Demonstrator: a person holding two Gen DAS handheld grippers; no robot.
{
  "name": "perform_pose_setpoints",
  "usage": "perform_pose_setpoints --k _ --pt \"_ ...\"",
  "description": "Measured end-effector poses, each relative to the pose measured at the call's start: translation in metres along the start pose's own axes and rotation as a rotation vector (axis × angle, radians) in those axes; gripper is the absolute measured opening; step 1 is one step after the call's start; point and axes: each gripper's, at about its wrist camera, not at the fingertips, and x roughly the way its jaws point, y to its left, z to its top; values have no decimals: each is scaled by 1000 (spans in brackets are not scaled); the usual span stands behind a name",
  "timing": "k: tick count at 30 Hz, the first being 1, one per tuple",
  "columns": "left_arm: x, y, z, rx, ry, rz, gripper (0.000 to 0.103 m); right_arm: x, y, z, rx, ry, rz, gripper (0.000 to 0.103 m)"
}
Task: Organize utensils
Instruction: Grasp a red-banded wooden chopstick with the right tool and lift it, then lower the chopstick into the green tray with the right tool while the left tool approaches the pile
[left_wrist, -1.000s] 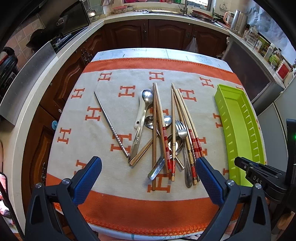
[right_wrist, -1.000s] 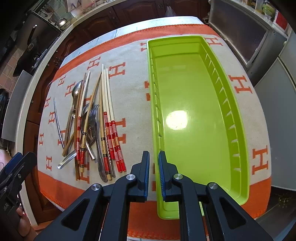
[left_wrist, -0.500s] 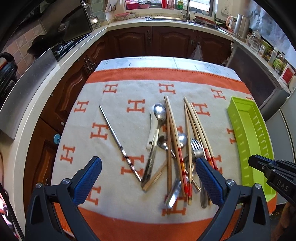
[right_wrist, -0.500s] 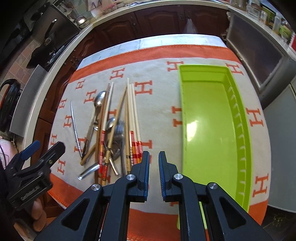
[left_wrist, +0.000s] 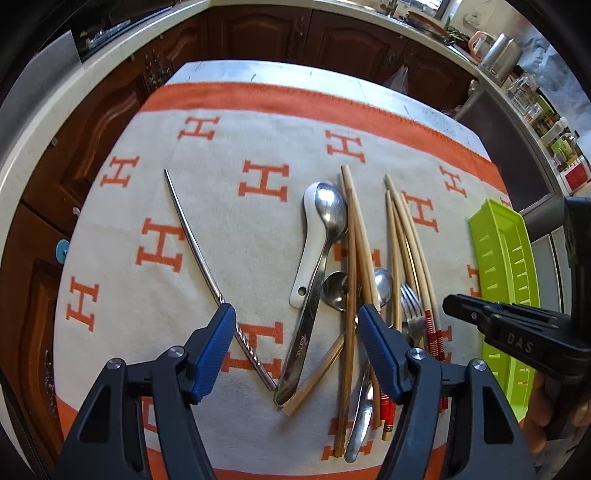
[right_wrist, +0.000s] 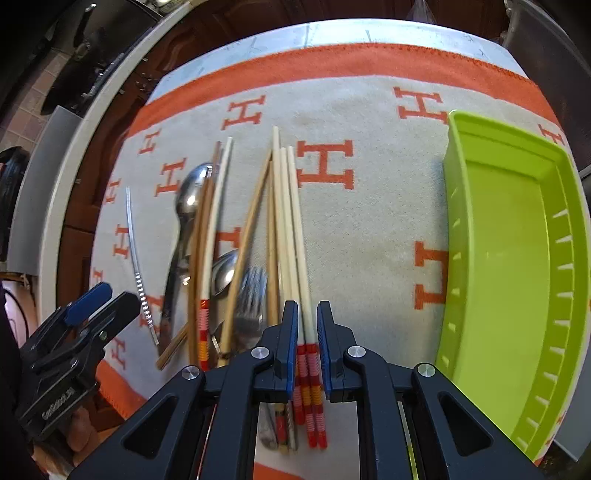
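Note:
A pile of utensils lies on the cloth: a steel spoon (left_wrist: 330, 210) over a white ceramic spoon (left_wrist: 306, 266), a fork (left_wrist: 412, 306), wooden chopsticks (left_wrist: 354, 229) and a lone metal chopstick (left_wrist: 195, 243). My left gripper (left_wrist: 297, 332) hovers over the pile's left side. Its jaws are closing, with the steel spoon's handle and the metal chopstick's end showing between them, untouched. My right gripper (right_wrist: 307, 325) is shut to a narrow slit above two red-banded chopsticks (right_wrist: 295, 221), which show through the gap. The green tray (right_wrist: 517, 258) stands empty to the right.
The cream cloth with orange H marks (left_wrist: 258, 177) covers the table, whose edge shows at the back (right_wrist: 332, 33). Dark wooden cabinets (left_wrist: 332, 40) and counters ring it. A hand (left_wrist: 546, 424) holds the right gripper (left_wrist: 454, 304) beside the tray (left_wrist: 506, 258).
Both grippers moved closer to the pile. The right one shifted left from over the tray to over the red-banded chopsticks. The left jaws narrowed from wide open.

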Motion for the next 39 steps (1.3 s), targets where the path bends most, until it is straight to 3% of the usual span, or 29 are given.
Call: perform_pose_setpoints --k 10,16,20,26,30,33,36,39 --pt "7 7 -1 -26 18 -11 67 26 2 16 -41 21 -35 11" --pt "8 8 -2 -32 31 -11 67 29 33 7 -189 10 -178 11" --pt "7 7 -3 -33 35 -9 67 29 39 4 -211 -19 -217 6" --pt "-4 1 -6 -4 15 -9 67 9 9 -1 -43 -28 -47 5" --pt "-13 -9 -7 19 6 -24 67 -28 -18 -17 63 -73 97 5" --pt "-18 -19 -5 39 -1 -34 67 -62 -42 -35 109 -127 147 5" --pt "-20 -33 -2 62 0 -48 59 -90 -67 -52 147 -180 122 5" --pt "-17 -51 3 74 21 -78 54 -102 -93 -67 173 -215 -4 6"
